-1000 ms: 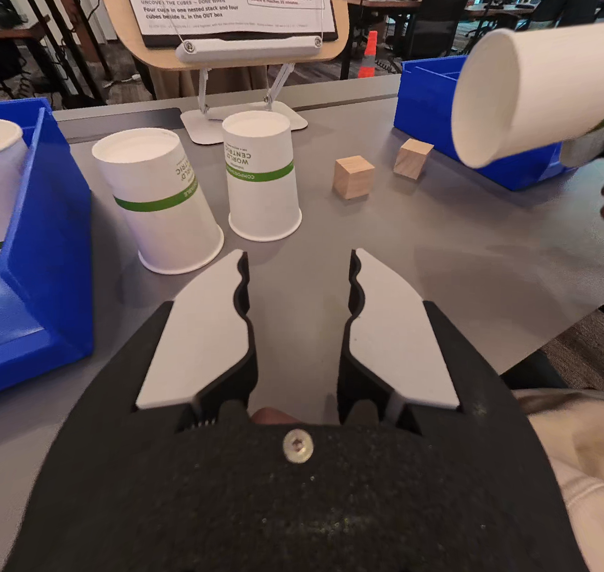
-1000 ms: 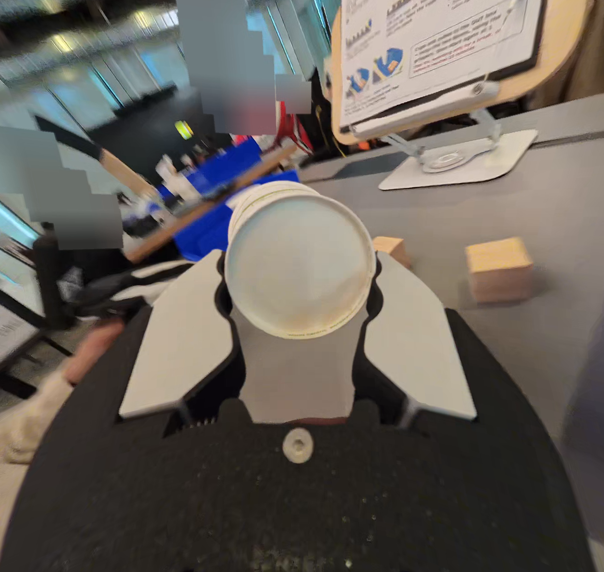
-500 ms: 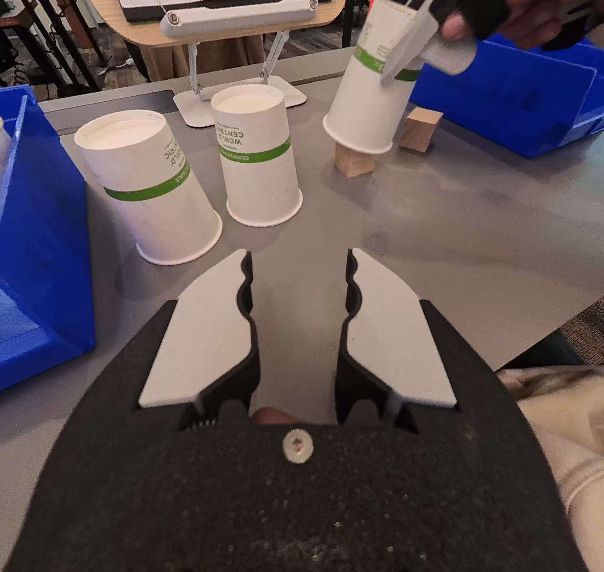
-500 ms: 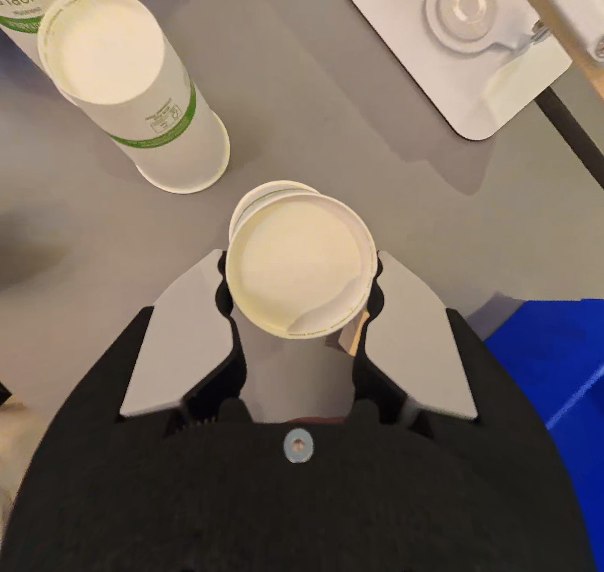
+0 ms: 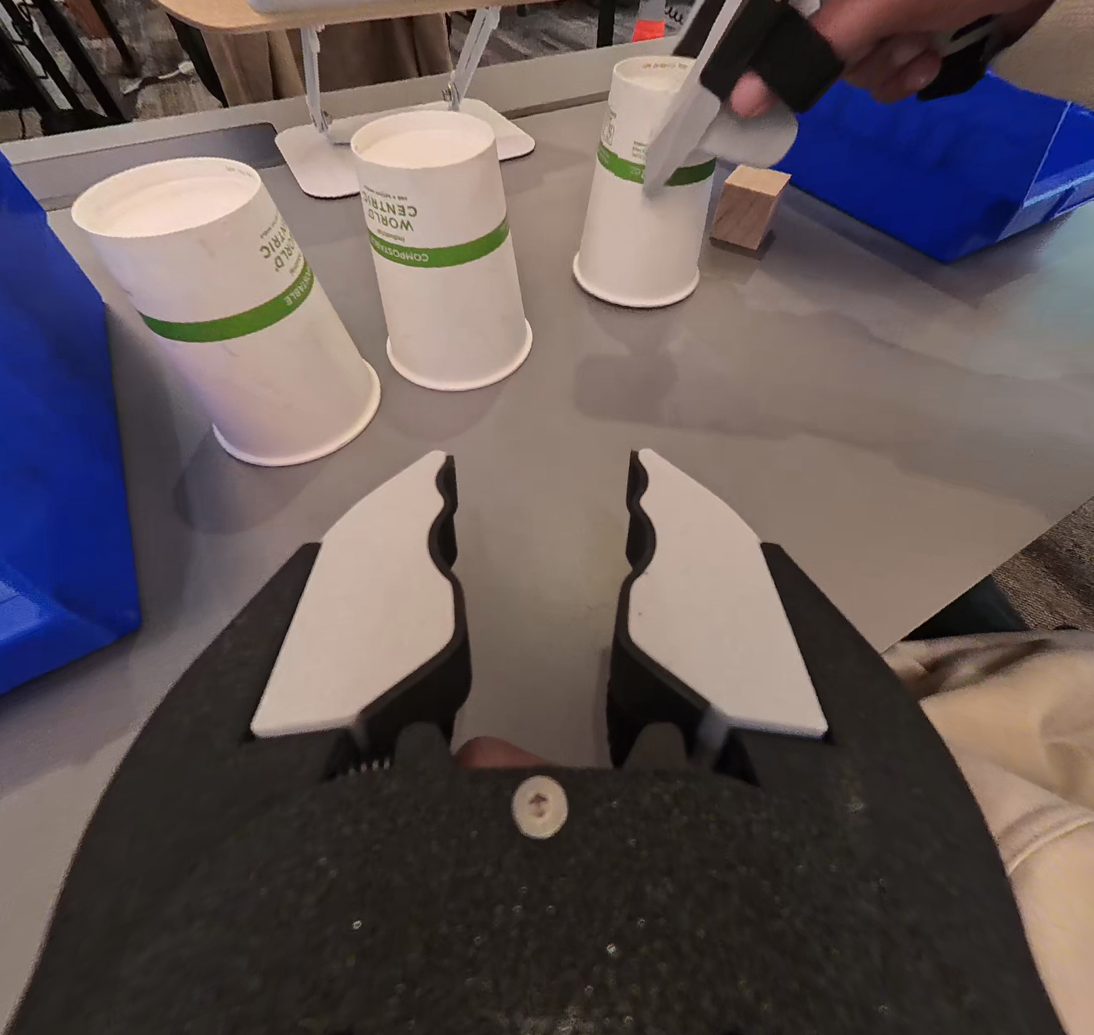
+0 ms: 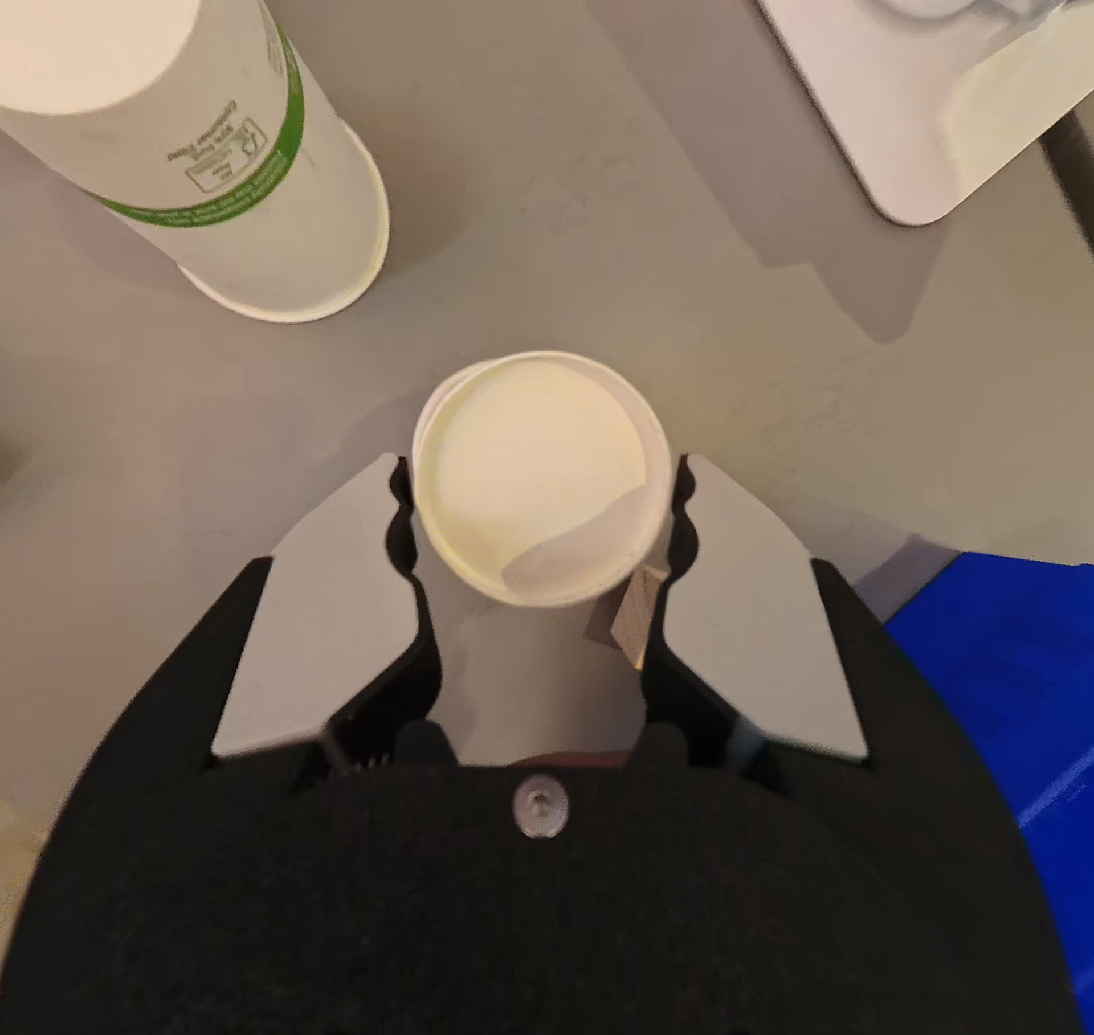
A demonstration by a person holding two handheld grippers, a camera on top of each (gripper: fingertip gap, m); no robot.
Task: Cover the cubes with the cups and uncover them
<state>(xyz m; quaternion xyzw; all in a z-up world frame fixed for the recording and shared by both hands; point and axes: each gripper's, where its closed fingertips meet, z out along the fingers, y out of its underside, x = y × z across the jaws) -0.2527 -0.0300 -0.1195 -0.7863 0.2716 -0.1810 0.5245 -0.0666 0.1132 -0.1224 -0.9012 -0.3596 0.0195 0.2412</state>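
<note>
Three paper cups stand upside down on the grey table (image 5: 769, 426), wide rims down and flat bases up, so each one's long axis runs vertically; the near-left cup (image 5: 231, 320) and the middle cup (image 5: 444, 261) sit just beside each other, and the third cup (image 5: 642, 202) stands farther right with its rim flat on the tabletop. The right gripper (image 6: 541, 494) comes straight down over that third cup (image 6: 541, 480), its fingers flanking the base; from above a thin gap shows on either side, so I cannot tell whether the jaws grasp it or have just let go. One wooden cube (image 5: 749, 207) sits bare just to the right of this cup, close to the blue bin (image 5: 947, 178), and a sliver of it shows beside the cup in the right wrist view. The left gripper (image 5: 541, 509) hovers low over the near table with its jaws released and nothing between them. My judgement: covering is in hand, three done and one cube left; next the right gripper must spread clear, rise straight up so the light cup does not tip, then fetch a fourth cup, which is not in view
</note>
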